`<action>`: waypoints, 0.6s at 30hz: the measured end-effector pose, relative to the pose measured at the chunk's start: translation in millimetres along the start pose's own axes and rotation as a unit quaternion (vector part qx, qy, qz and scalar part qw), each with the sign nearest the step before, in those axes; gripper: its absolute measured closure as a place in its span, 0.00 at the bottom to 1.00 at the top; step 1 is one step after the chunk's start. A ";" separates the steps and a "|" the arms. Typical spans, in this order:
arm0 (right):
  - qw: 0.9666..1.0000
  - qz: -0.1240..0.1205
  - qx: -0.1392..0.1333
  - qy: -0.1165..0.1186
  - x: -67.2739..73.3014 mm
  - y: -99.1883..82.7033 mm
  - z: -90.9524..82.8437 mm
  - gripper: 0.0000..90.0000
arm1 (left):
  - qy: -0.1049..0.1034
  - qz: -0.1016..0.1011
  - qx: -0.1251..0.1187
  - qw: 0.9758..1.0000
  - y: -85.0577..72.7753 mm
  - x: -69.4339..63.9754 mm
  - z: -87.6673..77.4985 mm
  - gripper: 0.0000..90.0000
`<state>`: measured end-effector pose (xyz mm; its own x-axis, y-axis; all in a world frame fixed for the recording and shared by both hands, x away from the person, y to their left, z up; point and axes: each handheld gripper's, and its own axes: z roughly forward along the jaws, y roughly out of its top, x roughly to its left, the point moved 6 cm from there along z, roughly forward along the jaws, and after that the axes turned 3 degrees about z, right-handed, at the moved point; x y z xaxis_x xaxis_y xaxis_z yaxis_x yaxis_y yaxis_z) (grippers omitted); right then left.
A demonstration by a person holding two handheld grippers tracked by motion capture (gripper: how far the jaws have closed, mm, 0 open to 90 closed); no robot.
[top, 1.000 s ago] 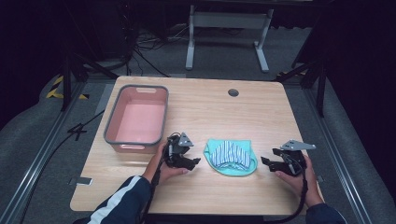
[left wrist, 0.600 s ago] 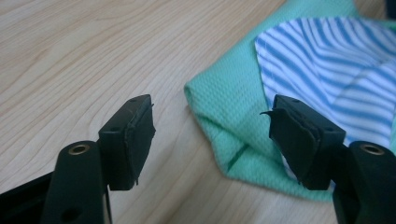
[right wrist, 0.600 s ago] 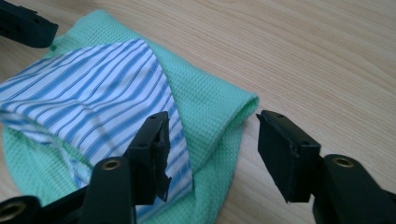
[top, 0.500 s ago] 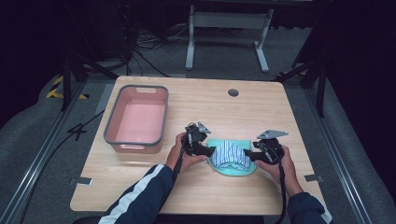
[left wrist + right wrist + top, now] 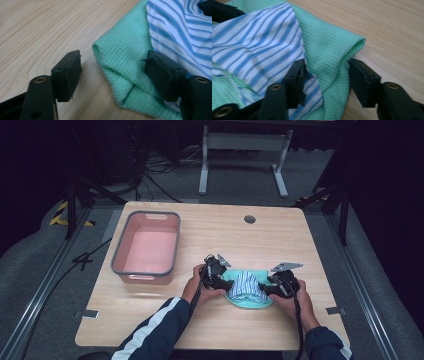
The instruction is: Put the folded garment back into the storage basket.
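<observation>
Green cloth [image 5: 248,295] with a blue-striped side [image 5: 247,284], bunched near the front edge of the counter [image 5: 280,240], right of the pink bin [image 5: 147,247]. Left gripper [image 5: 223,279] at the cloth's left edge, jaws wide apart, a green fold [image 5: 120,65] between them, pads not pressing. Right gripper [image 5: 267,289] at the cloth's right edge, jaws just now closing around a green fold [image 5: 337,52] (one pad [image 5: 297,75] over the striped side), not yet clamped.

Both forearms reach in from the near edge, converging at mid-table; left gripper [image 5: 223,279] low, jaws spread wide; right gripper [image 5: 268,288] low, facing it, jaws just been closing, gap remains
</observation>
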<state>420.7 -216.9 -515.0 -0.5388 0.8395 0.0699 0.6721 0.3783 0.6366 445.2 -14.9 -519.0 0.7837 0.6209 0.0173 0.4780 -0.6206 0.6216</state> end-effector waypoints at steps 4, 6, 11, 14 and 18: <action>1.000 -0.001 0.000 0.008 3.9 -0.1 -0.8 0.70 | -0.003 0.001 -0.009 1.000 -0.6 -2.3 -0.3 0.38; 1.000 -0.004 -0.003 0.014 5.7 -0.4 -0.7 0.77 | -0.008 0.009 -0.008 1.000 -0.4 -3.9 -1.3 0.43; 1.000 -0.002 -0.007 0.021 7.6 -1.2 -1.1 0.84 | -0.028 0.023 -0.009 0.999 1.1 -10.2 -2.4 0.66; 1.000 0.000 -0.007 0.019 8.2 -1.5 -1.3 0.85 | -0.044 0.033 -0.010 0.998 2.4 -11.6 -2.1 0.79; 1.000 0.004 -0.008 0.018 8.7 -1.6 -2.1 0.87 | -0.047 0.039 -0.006 0.998 3.5 -11.6 -2.1 0.88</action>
<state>413.9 -211.1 -513.8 -0.5509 0.8283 0.1019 0.6686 0.3650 0.6479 436.9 -23.3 -515.4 0.8525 0.5227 -0.0070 0.4096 -0.6596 0.6302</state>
